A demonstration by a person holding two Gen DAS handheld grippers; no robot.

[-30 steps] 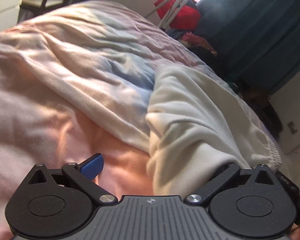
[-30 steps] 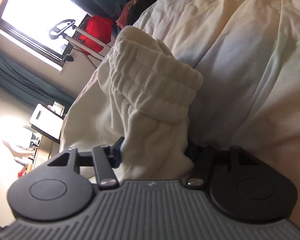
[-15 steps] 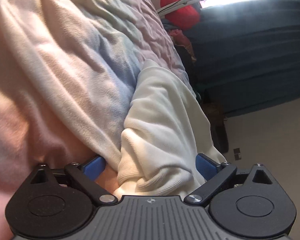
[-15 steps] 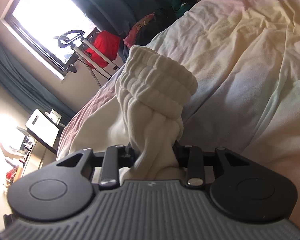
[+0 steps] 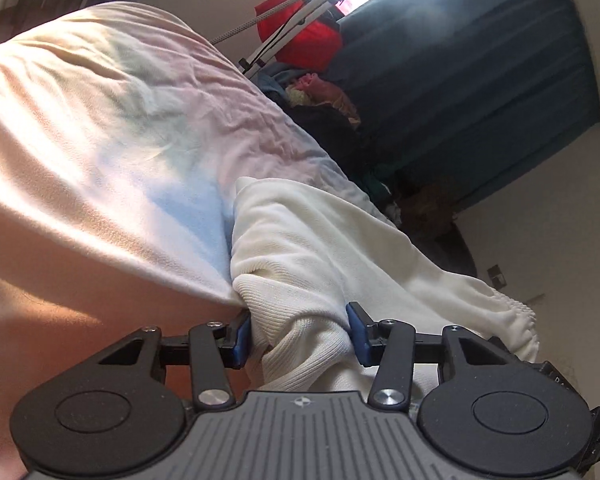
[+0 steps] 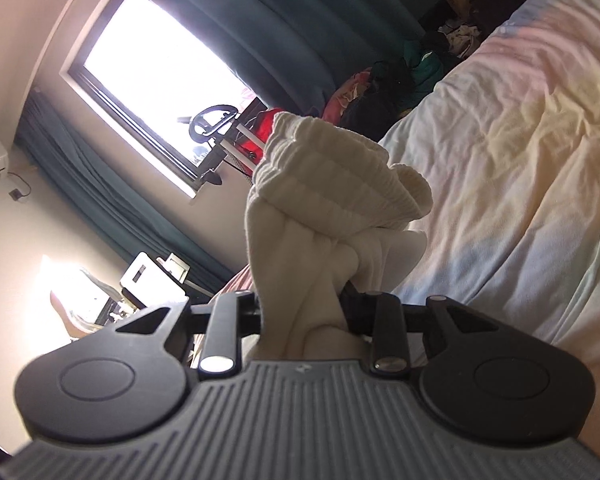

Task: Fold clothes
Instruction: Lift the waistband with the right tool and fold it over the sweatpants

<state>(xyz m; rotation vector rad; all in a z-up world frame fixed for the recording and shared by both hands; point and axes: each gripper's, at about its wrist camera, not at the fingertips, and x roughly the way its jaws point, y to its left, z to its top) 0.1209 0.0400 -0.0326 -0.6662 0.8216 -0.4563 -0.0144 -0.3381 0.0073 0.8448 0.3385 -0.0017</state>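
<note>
Right gripper (image 6: 304, 308) fingers pinch the cream garment (image 6: 332, 200) above the bed (image 6: 500, 160) (pads buried in cloth); left gripper (image 5: 300, 330) shows blue fingers (image 5: 240, 336) clamping its ribbed edge.

No words, brand names or numbers can be read with any certainty. The grey ribbed body of the left tool (image 5: 300, 322) bears only a small round cross-mark emblem at its top edge. At the far right edge of that tool, a few pale letters sit on black plastic, too small and cropped to make out.
</note>
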